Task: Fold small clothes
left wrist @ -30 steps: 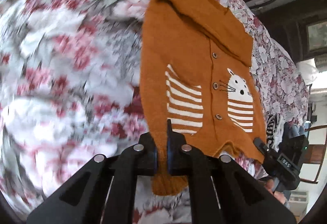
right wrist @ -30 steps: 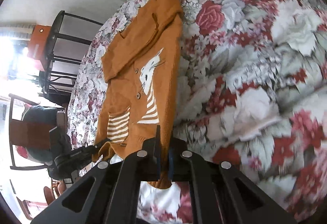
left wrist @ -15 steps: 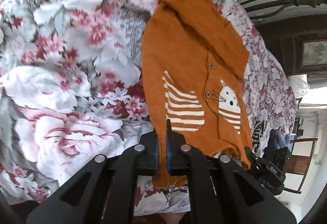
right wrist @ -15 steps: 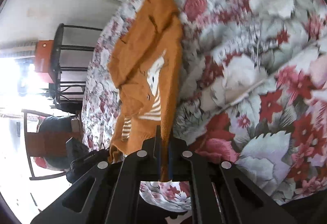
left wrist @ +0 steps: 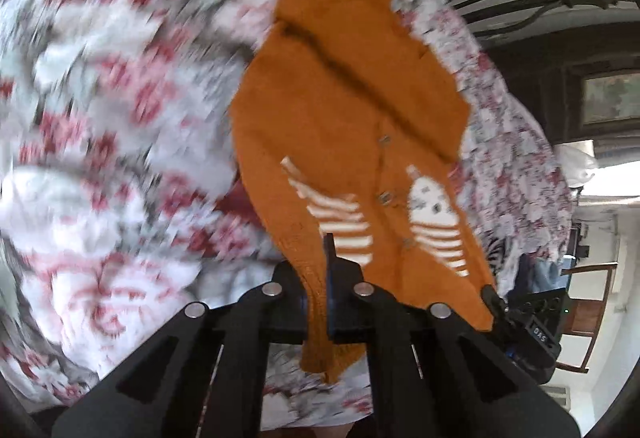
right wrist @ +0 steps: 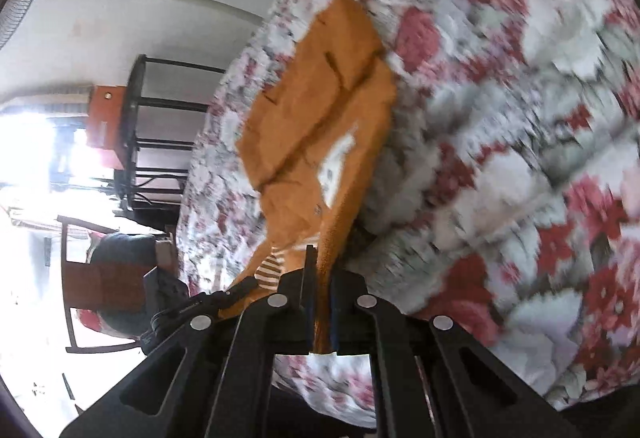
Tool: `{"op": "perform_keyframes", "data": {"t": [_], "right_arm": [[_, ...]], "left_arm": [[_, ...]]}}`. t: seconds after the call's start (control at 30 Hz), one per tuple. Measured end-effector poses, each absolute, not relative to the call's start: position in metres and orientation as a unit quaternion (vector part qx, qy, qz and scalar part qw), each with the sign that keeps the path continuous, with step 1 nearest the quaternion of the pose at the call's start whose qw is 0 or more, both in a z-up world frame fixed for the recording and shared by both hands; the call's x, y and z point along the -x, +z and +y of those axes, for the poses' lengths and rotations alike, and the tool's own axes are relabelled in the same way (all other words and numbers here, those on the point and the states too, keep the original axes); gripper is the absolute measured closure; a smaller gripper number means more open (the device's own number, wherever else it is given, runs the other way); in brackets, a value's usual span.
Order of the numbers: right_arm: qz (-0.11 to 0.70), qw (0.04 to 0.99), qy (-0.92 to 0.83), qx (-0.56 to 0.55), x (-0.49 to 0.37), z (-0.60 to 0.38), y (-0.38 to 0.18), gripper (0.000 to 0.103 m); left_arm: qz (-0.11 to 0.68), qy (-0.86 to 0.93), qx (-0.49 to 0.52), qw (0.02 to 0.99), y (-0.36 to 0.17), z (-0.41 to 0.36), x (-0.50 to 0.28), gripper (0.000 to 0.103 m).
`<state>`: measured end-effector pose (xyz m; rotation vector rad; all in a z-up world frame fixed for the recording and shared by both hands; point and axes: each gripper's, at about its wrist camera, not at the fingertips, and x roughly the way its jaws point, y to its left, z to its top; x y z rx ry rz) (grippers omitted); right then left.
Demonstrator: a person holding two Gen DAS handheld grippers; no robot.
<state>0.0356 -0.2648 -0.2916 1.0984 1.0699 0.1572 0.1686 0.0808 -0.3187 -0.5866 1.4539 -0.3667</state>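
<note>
While spread face-up across the floral bedspread (left wrist: 120, 98), seen lifted at its near hem: a small orange knitted cardigan (left wrist: 340, 110), buttoned down the front, with white stripes and a white animal face on the chest. Far end, with the folded-over hood or collar, lying flat on the bed; near end raised clear of the cover.

Left gripper (left wrist: 318, 266) clamped tight on one corner of the ribbed hem, jaws closed right down with only the knit between them, a flap of hem hanging below. Right gripper (right wrist: 320, 270) pinching the opposite hem corner in the same way, jaws all but fully closed on the fabric. Each tool visible at the edge of the other's view, holding its own corner.

Judged soft, light and limp: likely to sag between the two holds and to stretch if pulled apart, yet rough enough not to slip from closed jaws. Ribbed hem corners judged the best hold, being thicker and firmer than the body knit. Buttons and the loose hood apt to bunch when the hem is carried over toward the far end. Both views blurred, so finer detail of the knit not readable.
</note>
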Motion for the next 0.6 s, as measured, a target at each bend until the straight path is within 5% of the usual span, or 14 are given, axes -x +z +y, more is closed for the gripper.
{"op": "perform_keyframes", "data": {"t": [0.6], "right_arm": [[0.432, 0.719, 0.072, -0.539, -0.189, -0.301, -0.29, 0.097]], "left_arm": [[0.603, -0.146, 0.287, 0.729, -0.294, 0.063, -0.301, 0.099]]}}
